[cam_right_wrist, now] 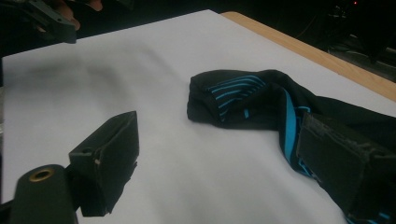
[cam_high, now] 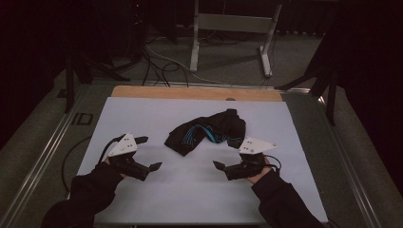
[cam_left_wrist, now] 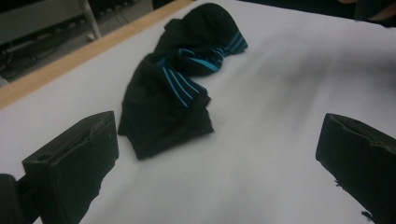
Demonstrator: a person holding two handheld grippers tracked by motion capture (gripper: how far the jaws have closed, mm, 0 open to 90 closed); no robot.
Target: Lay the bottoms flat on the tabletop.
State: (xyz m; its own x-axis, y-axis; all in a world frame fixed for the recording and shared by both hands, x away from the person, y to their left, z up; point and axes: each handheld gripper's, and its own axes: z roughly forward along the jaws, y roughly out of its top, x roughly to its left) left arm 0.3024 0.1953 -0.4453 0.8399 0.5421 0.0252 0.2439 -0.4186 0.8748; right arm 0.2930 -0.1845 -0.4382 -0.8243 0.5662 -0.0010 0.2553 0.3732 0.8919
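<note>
A crumpled black garment with blue stripes [cam_high: 206,130] lies on the white sheet [cam_high: 190,190], a little beyond the middle. My left gripper [cam_high: 149,153] hovers to its front left, open, with nothing between the jaws. My right gripper [cam_high: 225,153] sits to its front right, also open and empty. In the left gripper view the garment [cam_left_wrist: 173,93] lies ahead, between the wide-spread jaws of that gripper [cam_left_wrist: 217,163]. In the right gripper view the garment [cam_right_wrist: 252,102] lies ahead and to the right, and the right jaw of that gripper [cam_right_wrist: 229,163] overlaps its near end.
A strip of wooden tabletop [cam_high: 195,92] shows past the sheet's far edge. Metal rails [cam_high: 43,156] run along both sides of the table. A white metal stand [cam_high: 230,33] and loose cables [cam_high: 157,64] are on the floor beyond.
</note>
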